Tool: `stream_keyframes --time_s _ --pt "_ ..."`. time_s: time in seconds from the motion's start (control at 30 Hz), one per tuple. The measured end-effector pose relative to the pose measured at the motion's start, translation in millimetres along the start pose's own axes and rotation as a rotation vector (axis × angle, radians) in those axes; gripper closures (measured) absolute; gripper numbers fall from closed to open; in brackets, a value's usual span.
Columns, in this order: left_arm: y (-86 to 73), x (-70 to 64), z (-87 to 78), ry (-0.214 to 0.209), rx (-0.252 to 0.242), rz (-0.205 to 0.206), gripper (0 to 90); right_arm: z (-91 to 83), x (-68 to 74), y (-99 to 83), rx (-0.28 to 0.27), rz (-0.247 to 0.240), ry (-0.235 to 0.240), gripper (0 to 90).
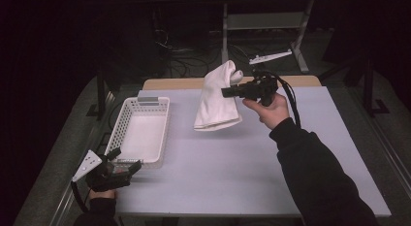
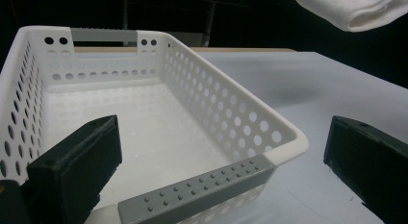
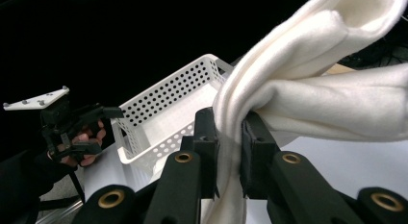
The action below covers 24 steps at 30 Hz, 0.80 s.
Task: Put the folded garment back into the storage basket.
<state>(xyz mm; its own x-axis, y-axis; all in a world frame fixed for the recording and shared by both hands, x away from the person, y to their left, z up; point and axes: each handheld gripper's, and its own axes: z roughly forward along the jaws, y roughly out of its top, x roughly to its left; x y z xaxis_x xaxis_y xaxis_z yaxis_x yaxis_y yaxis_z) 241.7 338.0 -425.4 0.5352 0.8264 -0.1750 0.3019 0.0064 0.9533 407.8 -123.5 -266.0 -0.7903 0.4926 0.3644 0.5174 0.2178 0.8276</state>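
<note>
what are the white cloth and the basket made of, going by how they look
Cloth: looks like soft fleece or thick cotton, matte and fuzzy, folding limply where the right tool pinches it. Basket: seems to be moulded white plastic, smooth with a slight sheen, stiff walls punched with even round holes, grey handle strips at the ends.

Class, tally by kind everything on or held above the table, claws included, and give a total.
White folded cloth: 1
White perforated basket: 1
Black claws: 2, left claw open, right claw shut on the cloth
Total: 4
</note>
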Motion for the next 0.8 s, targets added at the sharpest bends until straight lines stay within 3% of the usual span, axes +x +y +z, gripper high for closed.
stream_keyframes --time_s 0.8 --pt "0.1 0.1 -0.3 -0.001 -0.002 0.001 0.0 30.4 20.4 24.4 -0.01 -0.04 0.03 77.9"
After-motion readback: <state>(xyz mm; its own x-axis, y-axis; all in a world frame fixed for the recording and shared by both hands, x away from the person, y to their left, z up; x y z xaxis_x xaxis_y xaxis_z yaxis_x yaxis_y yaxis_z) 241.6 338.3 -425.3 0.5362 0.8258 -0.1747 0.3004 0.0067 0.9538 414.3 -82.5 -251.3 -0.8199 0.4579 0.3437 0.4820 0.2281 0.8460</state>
